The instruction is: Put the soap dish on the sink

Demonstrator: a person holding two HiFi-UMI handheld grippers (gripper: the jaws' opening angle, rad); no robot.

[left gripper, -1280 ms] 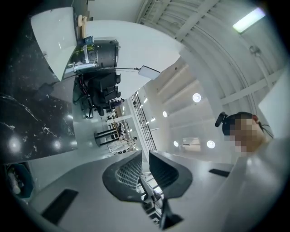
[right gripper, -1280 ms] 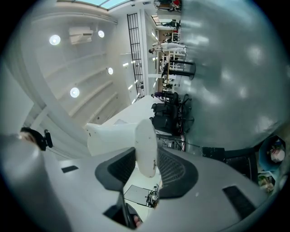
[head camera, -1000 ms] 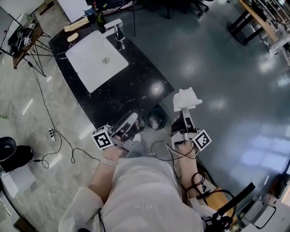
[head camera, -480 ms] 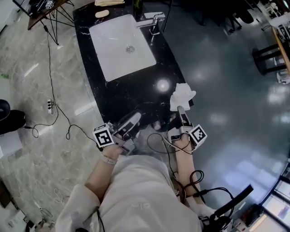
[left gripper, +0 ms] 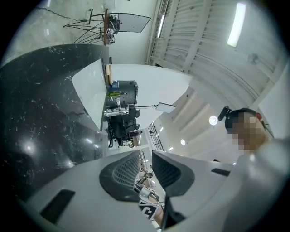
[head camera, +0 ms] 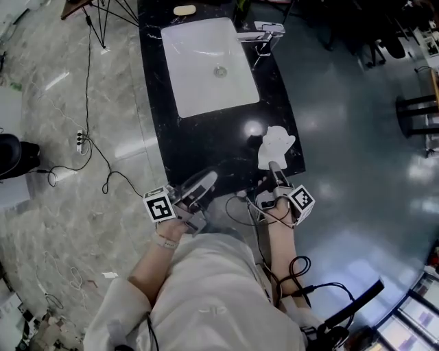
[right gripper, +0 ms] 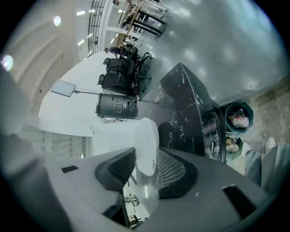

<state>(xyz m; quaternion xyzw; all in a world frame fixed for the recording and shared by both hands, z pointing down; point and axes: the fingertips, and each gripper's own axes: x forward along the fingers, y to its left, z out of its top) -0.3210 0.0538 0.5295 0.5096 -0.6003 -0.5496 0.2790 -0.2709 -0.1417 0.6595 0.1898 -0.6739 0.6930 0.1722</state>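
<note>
A white soap dish (head camera: pixel 276 145) is held over the near right part of the black marble counter (head camera: pixel 206 147), with my right gripper (head camera: pixel 272 164) shut on it. In the right gripper view the soap dish (right gripper: pixel 146 140) stands on edge between the two pads. The white sink (head camera: pixel 199 89) is set in the counter farther ahead, with a chrome faucet (head camera: pixel 264 32) at its right side. My left gripper (head camera: pixel 204 180) hovers at the counter's near edge, shut with nothing in it. The left gripper (left gripper: pixel 146 170) looks along the counter.
A bar of soap (head camera: pixel 184 9) lies on the counter beyond the sink. Cables and a power strip (head camera: pixel 80 140) trail over the marble floor at the left. A waste bin (right gripper: pixel 238 117) with rubbish stands under the counter's near end. Chairs and stands are at the far right.
The counter and sink have swung towards the middle of the head view. My right gripper with the dish has gone from beside the counter's corner to above its near right part. The left gripper keeps its place.
</note>
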